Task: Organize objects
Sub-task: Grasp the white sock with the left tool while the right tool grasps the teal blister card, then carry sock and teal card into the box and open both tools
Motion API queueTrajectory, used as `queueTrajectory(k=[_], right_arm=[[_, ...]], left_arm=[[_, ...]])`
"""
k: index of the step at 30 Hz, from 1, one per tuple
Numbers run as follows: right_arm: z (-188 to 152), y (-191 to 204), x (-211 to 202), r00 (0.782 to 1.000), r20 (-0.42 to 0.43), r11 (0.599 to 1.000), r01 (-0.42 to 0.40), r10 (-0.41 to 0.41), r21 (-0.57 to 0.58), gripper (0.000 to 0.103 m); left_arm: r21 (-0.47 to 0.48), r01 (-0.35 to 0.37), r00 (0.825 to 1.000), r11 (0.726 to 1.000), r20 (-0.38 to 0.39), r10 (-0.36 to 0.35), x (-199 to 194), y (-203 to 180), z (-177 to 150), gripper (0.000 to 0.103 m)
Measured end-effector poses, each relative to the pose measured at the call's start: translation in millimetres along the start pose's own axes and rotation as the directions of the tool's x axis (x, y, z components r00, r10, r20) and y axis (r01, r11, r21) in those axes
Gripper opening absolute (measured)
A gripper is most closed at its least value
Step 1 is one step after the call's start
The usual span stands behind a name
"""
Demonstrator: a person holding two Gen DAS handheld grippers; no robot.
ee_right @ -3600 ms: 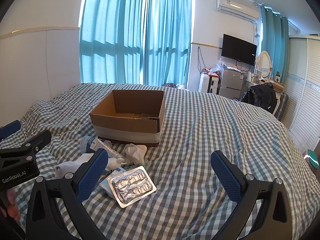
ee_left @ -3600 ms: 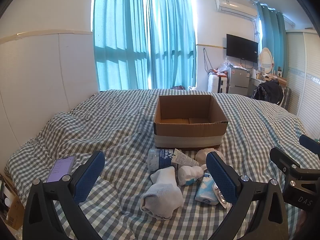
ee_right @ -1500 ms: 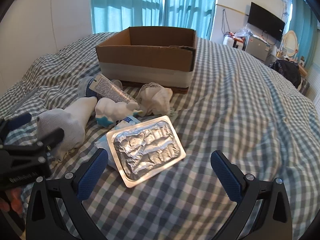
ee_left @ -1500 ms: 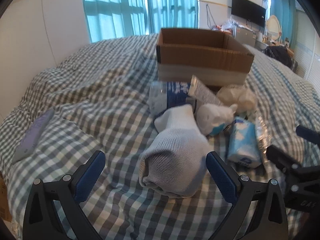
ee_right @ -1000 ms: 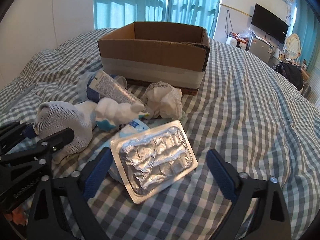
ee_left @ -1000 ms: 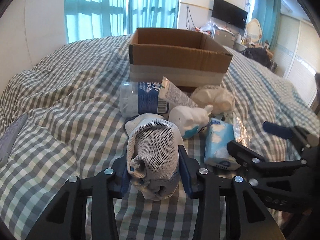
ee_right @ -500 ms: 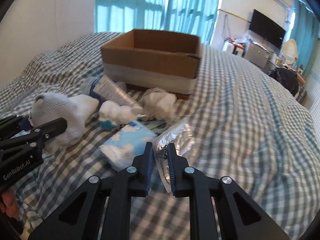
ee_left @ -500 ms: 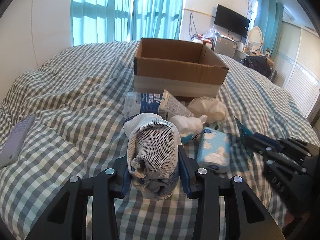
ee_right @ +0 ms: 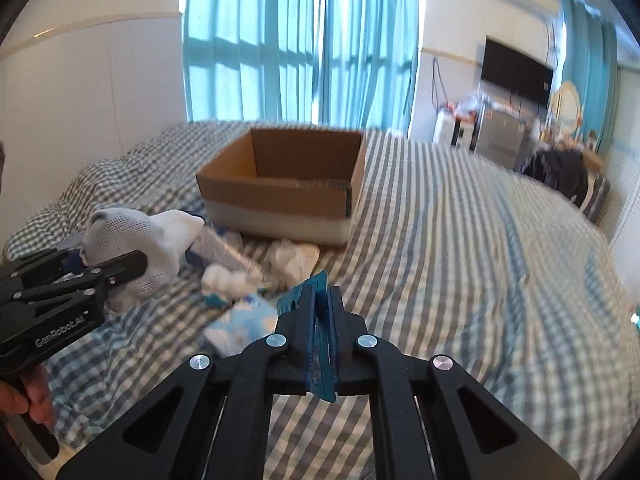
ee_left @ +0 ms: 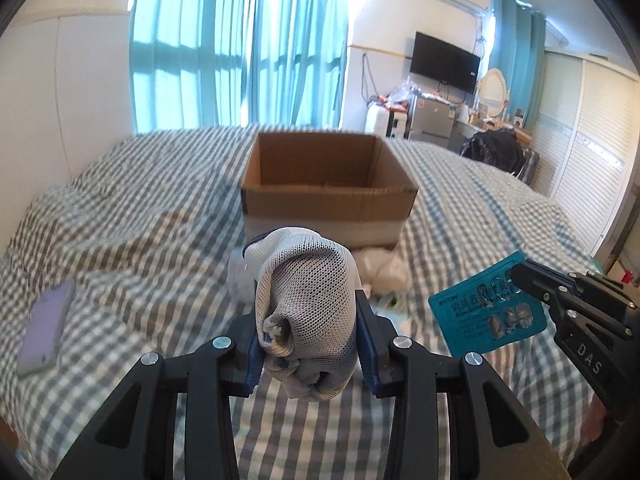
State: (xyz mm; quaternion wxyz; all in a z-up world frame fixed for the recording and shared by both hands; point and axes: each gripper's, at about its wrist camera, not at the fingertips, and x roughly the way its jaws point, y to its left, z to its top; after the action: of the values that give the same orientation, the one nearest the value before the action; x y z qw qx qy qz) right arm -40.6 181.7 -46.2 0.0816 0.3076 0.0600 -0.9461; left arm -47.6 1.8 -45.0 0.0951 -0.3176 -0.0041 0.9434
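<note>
The left gripper (ee_left: 308, 344) clamps 1 rolled white sock (ee_left: 306, 300); the right gripper (ee_right: 322, 312) pinches 1 teal blister pack (ee_left: 488, 304). Both are lifted above the bed (ee_right: 460, 240), near the 1 open cardboard box (ee_left: 328, 188). This looks like the carry step; next each load needs moving over the box, then releasing. Roughly 4 items (ee_right: 256, 292) remain beside it.

We look forward along each gripper's fingers, low over the bed (ee_left: 120, 216) and close to it, toward the curtains (ee_left: 240, 48). From both wrists we see the cardboard box (ee_left: 328, 196) ahead, and each view catches the other gripper at its edge.
</note>
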Motion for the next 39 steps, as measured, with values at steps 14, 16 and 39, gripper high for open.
queueTrajectory(k=[14,16,39], right_arm=[[100,-4,4,0.982,0.173,0.996,-0.072,0.079,-0.042,0.005],[115,-4,13,0.978,0.191,0.996,-0.080,0.086,-0.042,0.005],[164,-12,225,0.986,0.049,0.987,-0.160,0.159,0.014,0.005]], left_arm=[[-0.004,0.029,0.995,1.000,0.096,-0.029,34,-4,86,0.039],[-0.005,0.029,0.994,1.000,0.101,-0.028,47,-3,100,0.039],[0.023,0.021,1.000,1.000,-0.023,-0.021,207,11,118,0.039]])
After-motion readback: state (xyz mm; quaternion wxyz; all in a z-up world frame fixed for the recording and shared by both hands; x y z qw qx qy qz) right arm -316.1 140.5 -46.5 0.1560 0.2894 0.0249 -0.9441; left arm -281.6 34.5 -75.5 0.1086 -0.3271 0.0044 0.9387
